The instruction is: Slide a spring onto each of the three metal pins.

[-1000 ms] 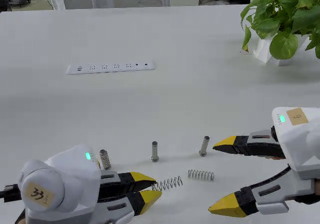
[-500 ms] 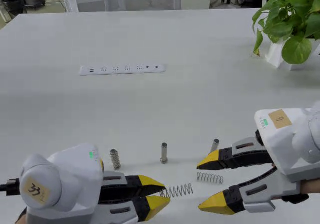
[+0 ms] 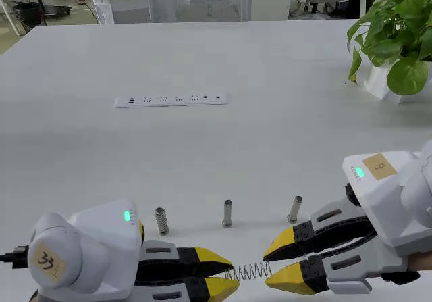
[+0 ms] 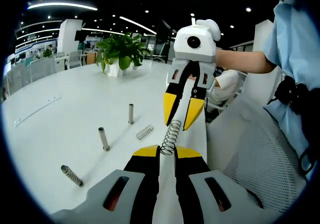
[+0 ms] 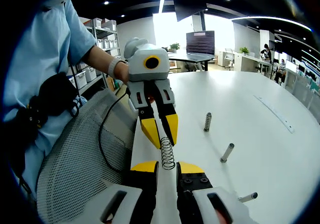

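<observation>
my left tool (image 3: 233, 276) is clamped on one end of a spring (image 3: 248, 271). my right tool (image 3: 266, 269) faces it tip to tip, its jaws narrowly parted around the spring's other end; i cannot tell whether they pinch it. three pins stand on the counter (image 3: 202, 153), off to the left of my left tool's line. the nearest pin (image 3: 160, 211) carries a fitted spring (image 3: 162, 223). the middle pin (image 3: 227, 213) and far pin (image 3: 295, 209) are bare. a loose spring (image 4: 145, 131) lies beside the far pin, toward my right tool.
</observation>
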A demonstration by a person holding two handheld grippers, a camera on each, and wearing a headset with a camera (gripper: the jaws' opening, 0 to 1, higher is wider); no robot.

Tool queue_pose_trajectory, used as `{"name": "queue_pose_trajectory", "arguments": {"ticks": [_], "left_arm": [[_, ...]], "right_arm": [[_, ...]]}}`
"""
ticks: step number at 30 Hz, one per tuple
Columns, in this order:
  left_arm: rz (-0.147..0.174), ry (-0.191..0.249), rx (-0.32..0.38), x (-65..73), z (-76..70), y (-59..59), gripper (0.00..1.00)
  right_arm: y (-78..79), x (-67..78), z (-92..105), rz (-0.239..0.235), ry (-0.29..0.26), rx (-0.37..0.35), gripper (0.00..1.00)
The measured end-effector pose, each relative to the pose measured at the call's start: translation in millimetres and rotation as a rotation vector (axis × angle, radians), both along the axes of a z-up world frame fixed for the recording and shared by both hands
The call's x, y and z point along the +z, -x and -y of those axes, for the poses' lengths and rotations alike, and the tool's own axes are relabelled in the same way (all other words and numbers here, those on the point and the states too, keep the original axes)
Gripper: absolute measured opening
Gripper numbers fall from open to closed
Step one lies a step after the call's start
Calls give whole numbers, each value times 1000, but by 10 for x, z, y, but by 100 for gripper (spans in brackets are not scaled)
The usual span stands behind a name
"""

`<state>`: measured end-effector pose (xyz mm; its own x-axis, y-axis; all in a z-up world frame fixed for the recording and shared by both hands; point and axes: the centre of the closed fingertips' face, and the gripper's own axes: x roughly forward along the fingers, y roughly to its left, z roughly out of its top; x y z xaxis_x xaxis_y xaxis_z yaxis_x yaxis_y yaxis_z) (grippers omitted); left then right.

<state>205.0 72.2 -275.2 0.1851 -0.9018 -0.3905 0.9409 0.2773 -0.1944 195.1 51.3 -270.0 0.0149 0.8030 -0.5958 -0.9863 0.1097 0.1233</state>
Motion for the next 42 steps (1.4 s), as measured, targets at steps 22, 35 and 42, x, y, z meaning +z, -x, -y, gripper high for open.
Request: {"name": "queue_pose_trajectory", "arguments": {"ticks": [22,35,42], "left_arm": [[6,-14,-19,-21,30,3,7],[38,-73,-54,-75,53,24,7],[41,-103,-64,-130,78,38,7]], "right_arm": [[-11,13,5,19,115,58,7],[-7,99,-58,53,157,106,7],[-7,131,-118,73,161,125,7]]}}
